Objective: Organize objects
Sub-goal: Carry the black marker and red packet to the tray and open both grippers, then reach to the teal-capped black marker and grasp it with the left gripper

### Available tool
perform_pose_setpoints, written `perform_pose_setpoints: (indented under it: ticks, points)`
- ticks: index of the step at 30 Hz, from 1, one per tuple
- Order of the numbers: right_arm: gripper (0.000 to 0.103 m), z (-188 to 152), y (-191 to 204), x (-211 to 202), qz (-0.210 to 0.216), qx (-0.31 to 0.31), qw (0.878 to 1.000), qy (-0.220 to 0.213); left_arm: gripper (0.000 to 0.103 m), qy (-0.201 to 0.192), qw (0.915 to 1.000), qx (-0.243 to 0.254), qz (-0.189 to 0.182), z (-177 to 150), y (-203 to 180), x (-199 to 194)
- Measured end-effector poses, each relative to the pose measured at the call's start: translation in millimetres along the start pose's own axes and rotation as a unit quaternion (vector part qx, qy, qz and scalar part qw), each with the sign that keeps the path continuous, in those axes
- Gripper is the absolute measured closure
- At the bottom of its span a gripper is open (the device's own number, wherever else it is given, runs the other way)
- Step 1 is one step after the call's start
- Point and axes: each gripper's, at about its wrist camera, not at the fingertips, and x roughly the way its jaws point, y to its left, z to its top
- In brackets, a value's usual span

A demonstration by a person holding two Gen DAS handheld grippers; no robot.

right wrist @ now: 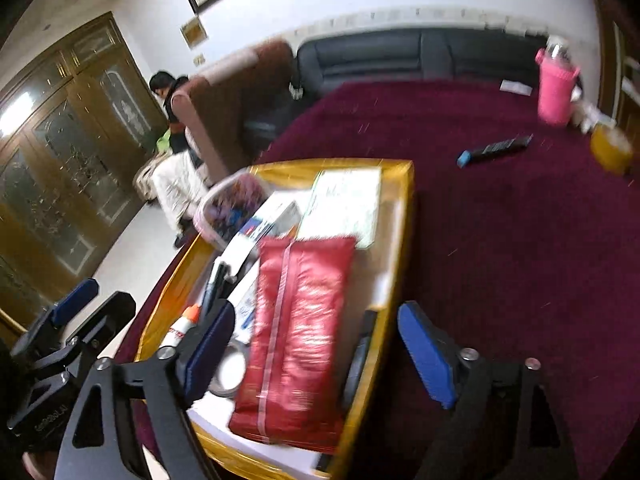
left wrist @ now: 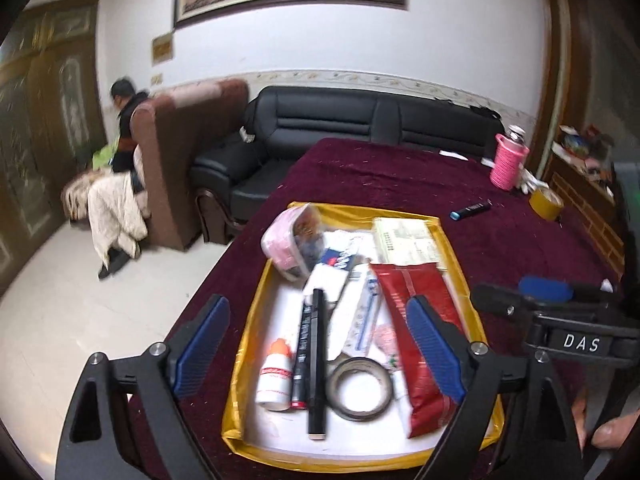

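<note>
Gold-rimmed tray (left wrist: 448, 240) sitting on the dark red bench (left wrist: 520, 248), near its left edge, packed with stuff. Red packet (left wrist: 424, 336) lying lengthwise along the right side of the tray, black marker (left wrist: 316, 360) running lengthwise down the middle, small white bottle with an orange cap (left wrist: 275, 372) just left of the marker. Roll of tape (left wrist: 359, 388) flat at the near end, between marker and red packet. White blister-type pack (left wrist: 362, 312) tilted between those two, further back. Clear tub with a pink lid (left wrist: 290, 240) tipped on its side at the far left corner, full of small mixed bits, too blurry to name. Pale printed paper pack (left wrist: 408, 240) at the far right corner.

Left tool (left wrist: 320, 354) hovering above the near end of the tray, jaws spread wide, blue pads either side of the marker and tape but well clear of them, nothing held. Right tool (right wrist: 316, 354) also wide open over the tray's right edge, one pad over the tray near the tape, the other out over the bench cloth, red packet in between but not gripped.

Out on the bench beyond the tray: dark remote-like stick with a blue end (left wrist: 470, 211), pink wrapped bottle (left wrist: 509, 160), yellow tape roll (left wrist: 546, 203). Black sofa (left wrist: 360, 128) behind the bench, brown armchair (left wrist: 180, 152) to its left with a person (left wrist: 124, 128) bent over beside it
</note>
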Motion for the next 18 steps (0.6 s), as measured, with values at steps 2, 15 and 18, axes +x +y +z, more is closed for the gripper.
perform_pose_setpoints:
  ticks: [2, 15, 18]
  points:
    - [0.010, 1.1, -4.3, -12.0, -0.023, -0.018, 0.999, -0.018, 0.012, -0.003, 0.9996, 0.026, -0.006, 1.3, -17.5, -4.5]
    - [0.009, -7.3, -94.1, -58.1, -0.084, -0.004, 0.996, -0.031, 0.011, 0.011, 0.9887, 0.149, 0.003, 2.5, -122.5, -0.8]
    - [0.009, -8.7, -125.7, -70.5, -0.098, 0.013, 0.994, -0.036, 0.011, 0.022, 0.9848, 0.172, 0.002, 4.4, -146.1, 6.1]
